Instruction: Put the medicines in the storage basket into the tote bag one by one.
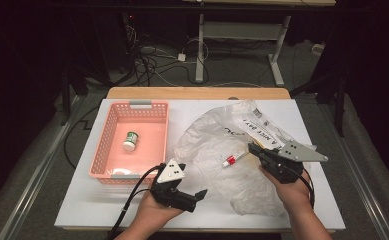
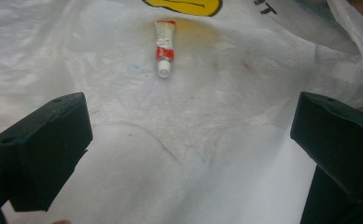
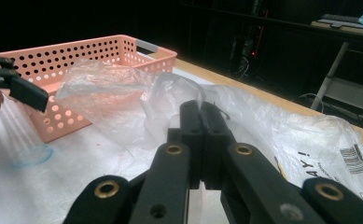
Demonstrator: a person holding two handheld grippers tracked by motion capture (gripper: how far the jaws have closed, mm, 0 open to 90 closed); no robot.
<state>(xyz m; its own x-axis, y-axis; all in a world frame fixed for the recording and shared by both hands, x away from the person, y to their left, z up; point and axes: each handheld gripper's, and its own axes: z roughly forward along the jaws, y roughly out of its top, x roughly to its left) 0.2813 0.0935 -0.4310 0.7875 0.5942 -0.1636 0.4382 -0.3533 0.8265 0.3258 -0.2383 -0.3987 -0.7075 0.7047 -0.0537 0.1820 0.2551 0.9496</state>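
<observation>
The work in hand appears to be emptying a plastic bag (image 1: 222,150) into the pink basket (image 1: 102,145). A small white bottle (image 1: 130,140) with a green label already lies in the basket, while a small red-and-white tube (image 1: 233,159) remains inside the translucent bag, near the middle of the desk (image 1: 82,210).

The right gripper (image 1: 256,149) is seen with its jaws clenched on the bag's film, so the bag is held at its right side. The left gripper (image 1: 201,193) is held near the front edge of the desk, just beside the bag, with its jaws released and nothing between them; it is pointed toward the tube (image 2: 164,46).

The retrieval of the tube is judged to be the step in hand. The next move calls for the open jaws to be brought to the tube, and a way past the film is needed, since the tube is covered by the plastic. A crumpled fold of bag (image 3: 104,88) is raised in front of the basket and may be caught on the way across.
</observation>
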